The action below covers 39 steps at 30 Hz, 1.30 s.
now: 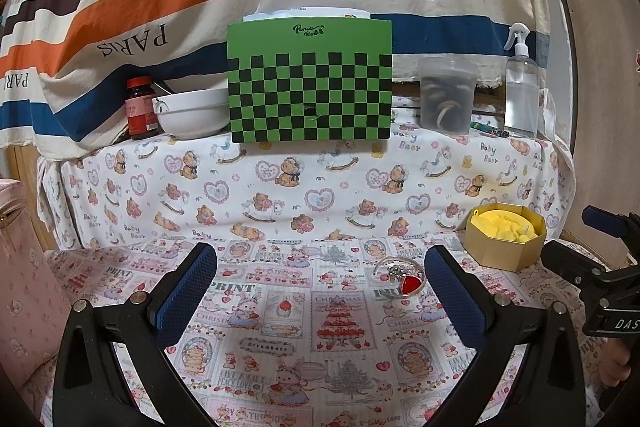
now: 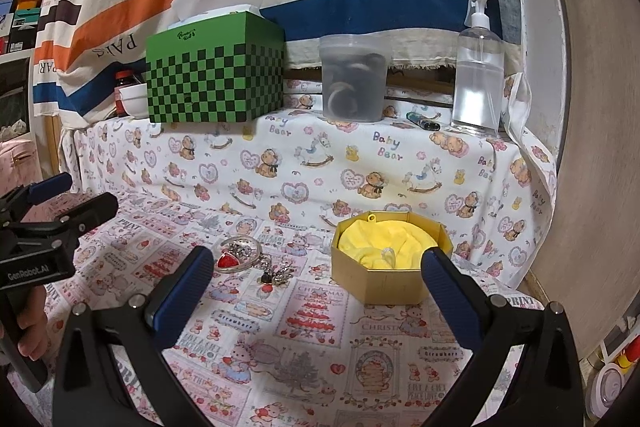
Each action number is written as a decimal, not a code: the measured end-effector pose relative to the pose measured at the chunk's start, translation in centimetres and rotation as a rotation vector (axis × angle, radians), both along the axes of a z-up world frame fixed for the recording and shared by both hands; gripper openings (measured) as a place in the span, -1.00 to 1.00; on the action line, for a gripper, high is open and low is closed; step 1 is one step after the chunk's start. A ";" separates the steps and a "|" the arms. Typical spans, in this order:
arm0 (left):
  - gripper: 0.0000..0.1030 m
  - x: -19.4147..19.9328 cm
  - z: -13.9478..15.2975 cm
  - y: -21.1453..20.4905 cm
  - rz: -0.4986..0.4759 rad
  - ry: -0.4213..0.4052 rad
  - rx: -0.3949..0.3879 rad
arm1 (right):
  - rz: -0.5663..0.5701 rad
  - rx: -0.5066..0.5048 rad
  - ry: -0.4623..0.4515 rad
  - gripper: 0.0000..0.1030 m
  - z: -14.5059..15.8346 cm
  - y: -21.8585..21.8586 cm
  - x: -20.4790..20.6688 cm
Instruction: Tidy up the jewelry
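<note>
A small heap of jewelry (image 1: 400,275) with a red heart-shaped stone and silver rings lies on the patterned cloth, close to the right finger in the left wrist view. The right wrist view shows the same jewelry (image 2: 240,255) beyond its left finger, with a dark-stoned piece (image 2: 274,277) beside it. A gold octagonal box (image 1: 505,241) lined with yellow cloth sits to the right; a clear ring rests on the lining of that box (image 2: 384,285). My left gripper (image 1: 320,279) is open and holds nothing. My right gripper (image 2: 318,277) is open too, just short of the box.
On the raised shelf behind stand a green checkered tissue box (image 1: 310,83), a white bowl (image 1: 192,115), a red-capped bottle (image 1: 140,107), a clear tub (image 2: 354,77) and a spray bottle (image 2: 478,67). A striped cloth hangs at the back. A wooden panel (image 2: 592,147) borders the right side.
</note>
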<state>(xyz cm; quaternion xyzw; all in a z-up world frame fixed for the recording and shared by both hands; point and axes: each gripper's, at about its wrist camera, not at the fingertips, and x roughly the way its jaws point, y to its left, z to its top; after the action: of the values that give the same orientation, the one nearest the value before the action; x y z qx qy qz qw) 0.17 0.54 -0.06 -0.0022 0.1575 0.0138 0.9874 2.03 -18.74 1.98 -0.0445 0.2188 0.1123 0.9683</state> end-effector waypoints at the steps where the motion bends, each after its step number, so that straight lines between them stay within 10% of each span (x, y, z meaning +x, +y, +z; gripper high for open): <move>1: 1.00 0.0 0.0 0.0 0.001 0.000 0.000 | -0.001 -0.001 0.000 1.00 0.0 0.0 0.0; 23: 1.00 2.0 0.7 4.1 0.064 0.080 -0.057 | -0.076 0.094 0.073 1.00 2.4 -2.9 2.0; 33: 1.00 3.6 -0.2 6.0 0.147 0.135 -0.066 | 0.049 0.180 0.340 -0.14 2.0 2.4 6.3; 39: 1.00 4.1 -0.4 6.6 0.177 0.150 -0.066 | 0.025 0.150 0.475 -0.30 -0.2 5.5 9.9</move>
<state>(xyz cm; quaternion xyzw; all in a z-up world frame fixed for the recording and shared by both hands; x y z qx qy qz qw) 4.32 7.12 -0.44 -0.0475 0.2307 0.0959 0.9671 11.94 -13.23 1.77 0.0523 0.4310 0.1476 0.8887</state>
